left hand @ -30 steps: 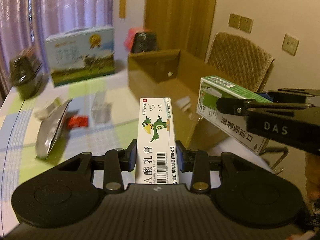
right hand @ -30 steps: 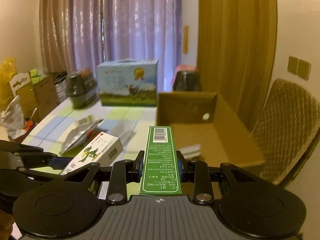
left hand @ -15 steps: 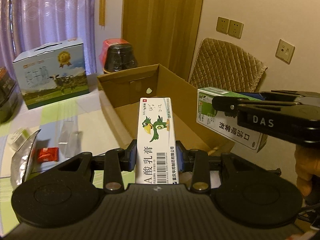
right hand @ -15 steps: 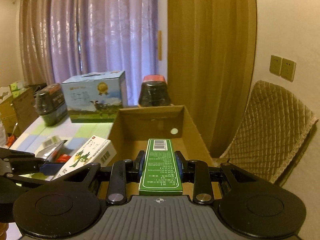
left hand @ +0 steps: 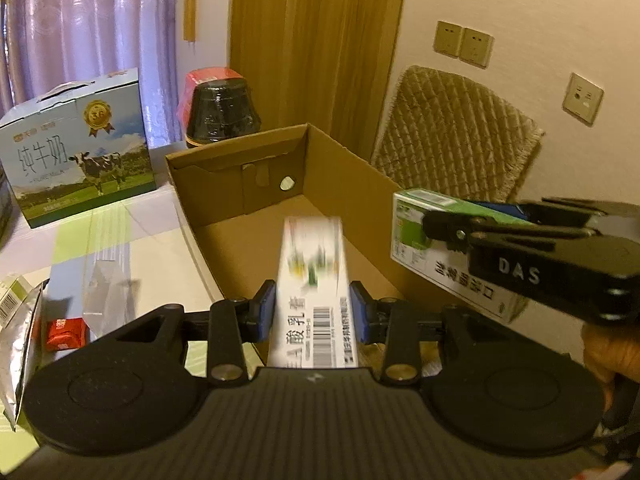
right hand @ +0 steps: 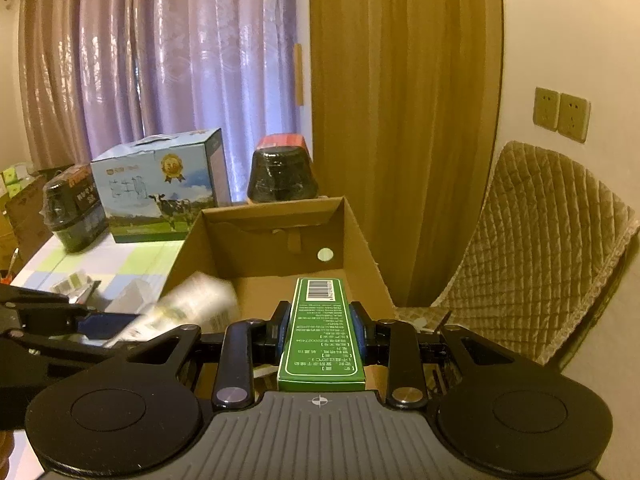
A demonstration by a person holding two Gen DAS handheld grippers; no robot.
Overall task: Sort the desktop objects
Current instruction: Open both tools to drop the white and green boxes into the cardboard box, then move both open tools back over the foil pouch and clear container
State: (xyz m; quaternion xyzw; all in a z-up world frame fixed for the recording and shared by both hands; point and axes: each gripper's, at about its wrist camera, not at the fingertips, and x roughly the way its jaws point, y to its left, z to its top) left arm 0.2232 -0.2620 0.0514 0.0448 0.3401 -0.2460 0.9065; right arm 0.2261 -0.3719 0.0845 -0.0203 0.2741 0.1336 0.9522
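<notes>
My left gripper has its pads spread a little wider than the white medicine box, which shows blurred between them, tipped down over the open cardboard carton. I cannot tell whether a pad touches it. My right gripper is clamped on the green box, held level above the carton's near edge, barcode end forward. The carton sits at the table's right edge, in front of a quilted chair. A blue milk case stands at the table's far edge, and a foil pouch and small red packet lie near its left edge
</notes>
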